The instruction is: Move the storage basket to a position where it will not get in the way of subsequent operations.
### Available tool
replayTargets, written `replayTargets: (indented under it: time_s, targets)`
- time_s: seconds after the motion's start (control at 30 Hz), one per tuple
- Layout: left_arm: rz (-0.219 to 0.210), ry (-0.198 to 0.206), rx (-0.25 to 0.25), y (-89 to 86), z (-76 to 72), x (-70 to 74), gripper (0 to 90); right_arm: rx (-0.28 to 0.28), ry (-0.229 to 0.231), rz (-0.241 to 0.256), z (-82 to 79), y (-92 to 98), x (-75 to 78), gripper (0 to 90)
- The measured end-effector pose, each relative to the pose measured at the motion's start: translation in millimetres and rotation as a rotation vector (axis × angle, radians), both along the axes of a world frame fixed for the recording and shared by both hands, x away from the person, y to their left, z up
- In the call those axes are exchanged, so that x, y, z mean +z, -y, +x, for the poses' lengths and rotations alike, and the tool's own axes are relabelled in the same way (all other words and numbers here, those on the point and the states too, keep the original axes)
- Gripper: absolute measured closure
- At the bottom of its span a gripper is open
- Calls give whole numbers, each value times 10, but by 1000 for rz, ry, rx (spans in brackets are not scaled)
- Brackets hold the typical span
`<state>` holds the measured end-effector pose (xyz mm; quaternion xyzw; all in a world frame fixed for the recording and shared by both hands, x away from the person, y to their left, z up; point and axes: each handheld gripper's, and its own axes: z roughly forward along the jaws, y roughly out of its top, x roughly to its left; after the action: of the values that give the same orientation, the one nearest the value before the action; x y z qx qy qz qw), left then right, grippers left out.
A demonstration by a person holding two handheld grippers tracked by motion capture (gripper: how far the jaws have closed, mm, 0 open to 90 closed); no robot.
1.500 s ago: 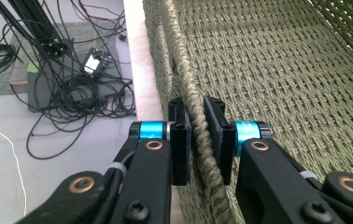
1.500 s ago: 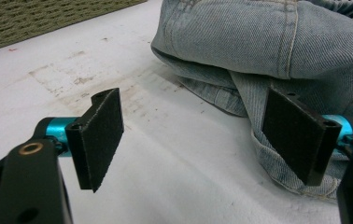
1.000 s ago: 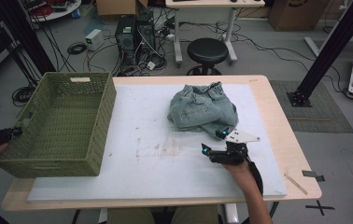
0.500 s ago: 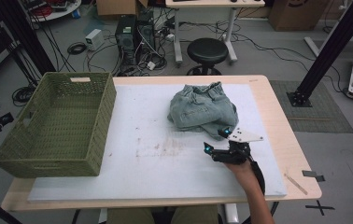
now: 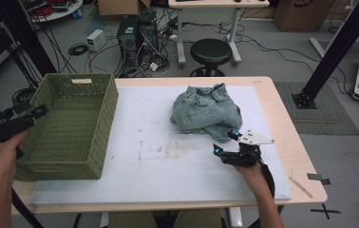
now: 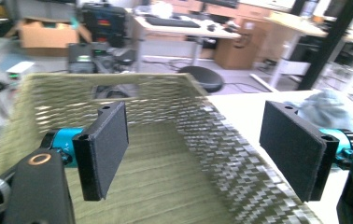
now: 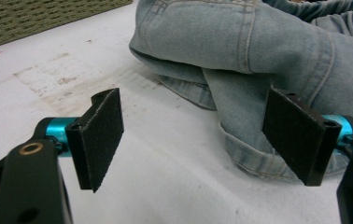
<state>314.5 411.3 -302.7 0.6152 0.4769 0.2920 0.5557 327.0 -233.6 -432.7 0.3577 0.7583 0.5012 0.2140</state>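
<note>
A crumpled pair of light-blue jeans (image 5: 205,112) lies on the white mat at the right of centre; in the right gripper view the jeans (image 7: 240,51) show a folded hem just ahead. My right gripper (image 5: 226,143) rests low at their near edge, open, with nothing between its pads (image 7: 101,135). A green woven basket (image 5: 70,124) stands empty at the left of the table. My left gripper (image 5: 34,114) hovers open at its left rim, and the left gripper view looks into the basket (image 6: 165,154).
The white mat (image 5: 158,156) covers most of the wooden table (image 5: 294,156). A black stool (image 5: 211,51), computer cases and cables stand on the floor behind. A black frame post (image 5: 332,52) rises at the right.
My left gripper has risen and moved right, from beside the basket's near left corner up to its left rim. The right gripper has shifted slightly towards the jeans.
</note>
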Motion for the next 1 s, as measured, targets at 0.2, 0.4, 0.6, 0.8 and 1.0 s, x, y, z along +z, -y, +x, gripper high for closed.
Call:
replayTargets:
  time_s: [0.2, 0.4, 0.6, 0.8, 1.0]
  targets:
    - [35, 21, -72, 429, 79, 50, 238, -25, -5, 7, 11, 94, 4, 214]
    - [61, 29, -160, 964, 207, 10, 238, -76, -27, -14, 33, 196, -7, 214]
    - [60, 11, -246, 1600, 377, -62, 238, -107, -42, -30, 37, 285, -10, 214]
    - [71, 32, -282, 1976, 464, -135, 238, -124, -43, -28, 26, 343, -9, 214]
    - [87, 40, -307, 2271, 548, -230, 238, -121, -40, -30, 7, 375, -4, 214]
